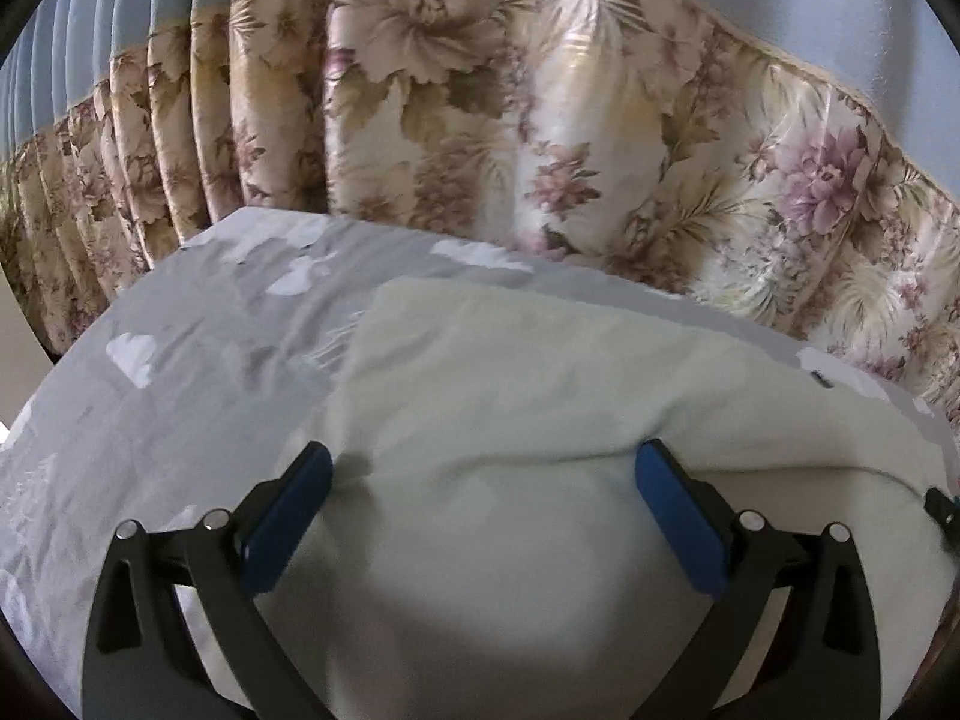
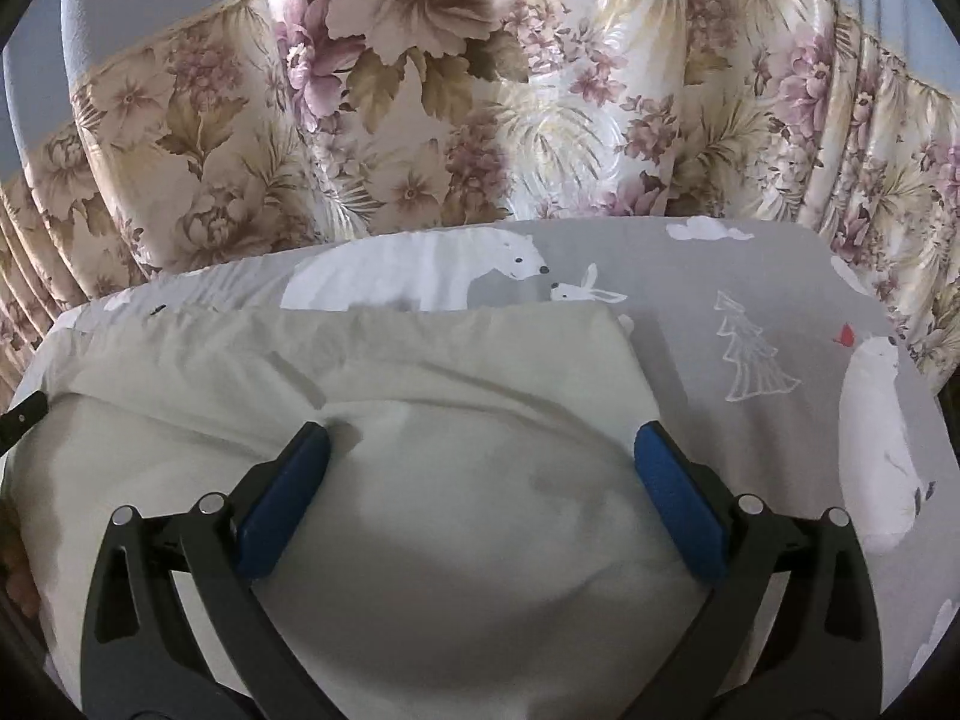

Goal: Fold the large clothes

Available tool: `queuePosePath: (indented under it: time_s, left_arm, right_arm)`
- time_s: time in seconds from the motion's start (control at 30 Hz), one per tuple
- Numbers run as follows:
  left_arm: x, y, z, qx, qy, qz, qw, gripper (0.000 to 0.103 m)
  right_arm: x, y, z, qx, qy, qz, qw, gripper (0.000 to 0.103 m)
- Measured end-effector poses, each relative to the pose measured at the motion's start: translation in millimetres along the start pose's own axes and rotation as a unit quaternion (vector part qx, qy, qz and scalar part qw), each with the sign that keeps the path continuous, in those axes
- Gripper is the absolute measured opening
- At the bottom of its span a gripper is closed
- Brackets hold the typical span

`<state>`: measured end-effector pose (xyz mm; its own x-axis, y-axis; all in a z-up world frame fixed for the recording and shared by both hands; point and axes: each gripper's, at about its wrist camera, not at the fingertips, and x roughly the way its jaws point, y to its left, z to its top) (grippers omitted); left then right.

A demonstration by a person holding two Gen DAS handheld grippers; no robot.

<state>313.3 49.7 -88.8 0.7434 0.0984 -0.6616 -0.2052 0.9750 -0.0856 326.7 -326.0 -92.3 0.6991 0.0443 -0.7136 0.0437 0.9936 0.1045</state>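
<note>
A pale cream garment [image 1: 510, 408] lies folded on a grey bed sheet [image 1: 198, 348]. Its folded upper layer ends in a soft ridge just beyond the fingertips. My left gripper [image 1: 483, 462] hovers open over the garment's left part, blue pads spread wide with only cloth beneath them. In the right wrist view the same cream garment [image 2: 372, 372] fills the lower left, its right edge running down to the right pad. My right gripper [image 2: 480, 444] is also open above it, nothing pinched. The other gripper's black tip [image 2: 24, 417] shows at the left edge.
The grey sheet [image 2: 720, 372] is printed with white polar bears, a rabbit and trees. A floral curtain [image 1: 540, 120] hangs close behind the bed's far edge, also seen as the curtain [image 2: 450, 90] in the right view. Bare sheet lies left and right of the garment.
</note>
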Motion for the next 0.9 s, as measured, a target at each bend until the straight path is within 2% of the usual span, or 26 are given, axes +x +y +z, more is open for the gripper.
queuePosePath:
  time_s: [0.03,0.1,0.13,0.2,0.27,0.33,0.47,0.6,0.63,0.7,0.77,0.83,0.9]
  left_arm:
    - [-2,3,-1,0.01,0.002,0.003,0.9999,0.102]
    - [-8,11,-4,0.017,0.014,-0.025,0.9994,0.102]
    - [-14,13,-5,0.025,0.01,-0.028,0.9993,0.102]
    - [-32,18,-8,0.044,-0.002,-0.028,0.9986,0.102]
    - [-57,25,-14,0.051,-0.006,-0.052,0.9973,0.101]
    - [-85,28,-23,0.068,-0.018,-0.063,0.9955,0.101]
    - [-116,19,-44,0.083,-0.007,-0.086,0.9928,0.101]
    - [-125,-11,-56,0.09,0.013,-0.115,0.9892,0.101]
    - [-125,-17,-58,0.096,0.012,-0.114,0.9888,0.101]
    - [-124,-30,-62,0.106,0.013,-0.116,0.9876,0.101]
    - [-120,-39,-65,0.106,0.021,-0.125,0.9863,0.101]
    - [-120,-46,-67,0.112,0.016,-0.123,0.9859,0.101]
    - [-120,-51,-66,0.121,0.008,-0.113,0.9862,0.101]
  right_arm:
    - [-2,-3,-2,-0.001,-0.002,-0.005,1.0,0.1]
    - [-11,-2,-4,-0.012,-0.008,-0.017,1.0,0.1]
    - [-22,-2,-8,-0.022,-0.015,-0.018,0.999,0.1]
    - [-48,-4,-16,-0.043,-0.031,-0.006,0.999,0.1]
    - [-83,-13,-30,-0.063,-0.035,0.019,0.997,0.1]
    - [-117,-24,-52,-0.071,-0.03,0.057,0.995,0.1]
    - [-164,-25,-106,-0.123,-0.012,0.07,0.99,0.1]
    - [-182,-13,-150,-0.184,-0.002,0.031,0.982,0.1]
    - [-180,-9,-160,-0.205,0.003,0.01,0.979,0.1]
    - [-177,-9,-167,-0.213,0.007,-0.002,0.977,0.1]
    - [-175,-19,-163,-0.177,0.012,0.009,0.984,0.1]
    - [-176,-31,-150,-0.143,0.0,0.017,0.99,0.1]
    - [-174,-34,-135,-0.153,-0.025,-0.029,0.987,0.1]
